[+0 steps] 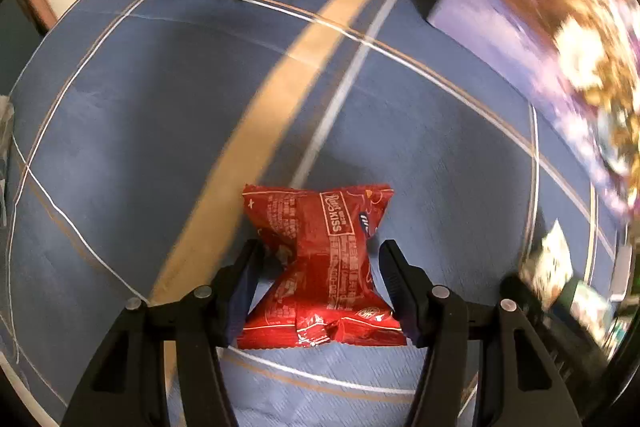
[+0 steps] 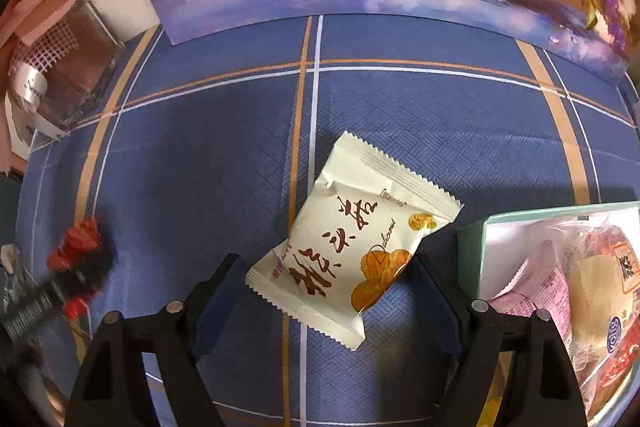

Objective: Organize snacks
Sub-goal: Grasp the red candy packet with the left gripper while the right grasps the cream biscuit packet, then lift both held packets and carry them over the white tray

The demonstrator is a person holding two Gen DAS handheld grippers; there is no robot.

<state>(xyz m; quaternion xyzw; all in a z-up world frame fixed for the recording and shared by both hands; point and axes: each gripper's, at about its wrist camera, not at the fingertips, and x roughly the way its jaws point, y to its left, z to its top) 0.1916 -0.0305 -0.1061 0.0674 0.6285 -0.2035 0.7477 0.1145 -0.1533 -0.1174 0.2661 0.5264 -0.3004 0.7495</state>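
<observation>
Left wrist view showed the left gripper point(image 1: 320, 267) clenched on a red snack packet point(image 1: 320, 267), its two black fingers point(image 1: 244, 275) pressing the packet's sides so that the wrapper pinched in at the waist and flared above and below. The packet hung over a blue tablecloth point(image 1: 140, 127) crossed by white and tan lines, and the surroundings were smeared by motion blur, so a purple floral picture point(image 1: 560, 47) at the upper right and some pale things along the top edge could not be made out clearly. Right wrist view showed the right gripper point(image 2: 324, 291) with its fingers released and spread wide, pointing down over a cream snack packet point(image 2: 352, 239) printed with brown characters and golden biscuits. That packet lay flat and tilted on the same cloth, between the two fingers; its lower right corner sat close to the right finger, though contact could not be told. Just to the right stood a mint-green box point(image 2: 472, 247), white inside, already holding several wrapped snacks point(image 2: 580, 287) in pink, clear and red wrappers. At the far left of this view, blurred, the other gripper appeared with the red packet in it. A clear container point(image 2: 76, 75) with pink and white contents stood at the upper left, near the floral picture's edge.
</observation>
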